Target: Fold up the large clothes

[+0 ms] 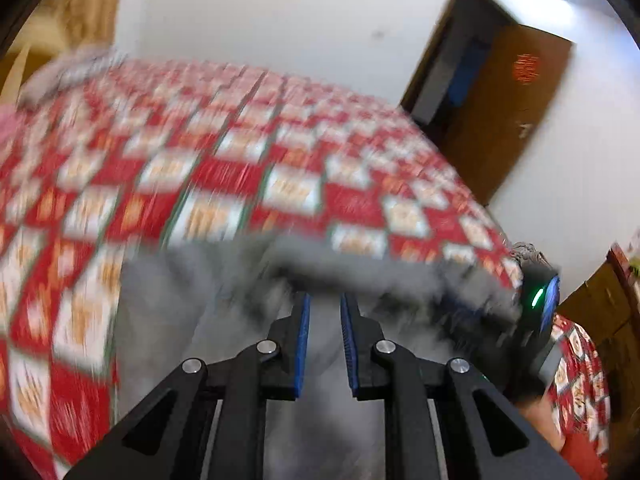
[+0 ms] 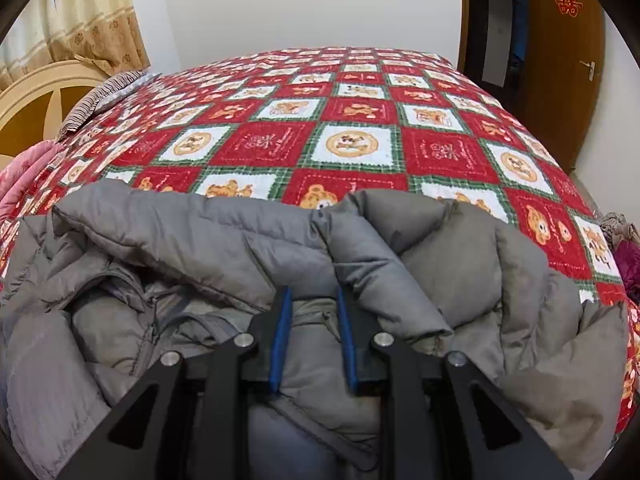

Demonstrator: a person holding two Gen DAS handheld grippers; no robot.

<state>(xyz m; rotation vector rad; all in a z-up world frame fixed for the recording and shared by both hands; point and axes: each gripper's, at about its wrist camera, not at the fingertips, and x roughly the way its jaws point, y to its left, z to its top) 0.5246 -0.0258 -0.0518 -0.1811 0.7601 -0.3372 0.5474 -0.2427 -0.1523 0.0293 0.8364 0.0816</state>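
A grey puffer jacket lies bunched on the near part of a bed with a red patchwork quilt. My right gripper is shut on a padded fold of the jacket, and the fabric fills the gap between its blue pads. In the blurred left wrist view, my left gripper hangs above the jacket, jaws a narrow gap apart, with only lighter fabric below showing through. The right gripper's black body with a green light shows at that view's right edge.
The quilt stretches away to a white wall. A brown door stands open at the right. A striped pillow, a wooden headboard and curtains are at the left. More clothes lie at the bed's right edge.
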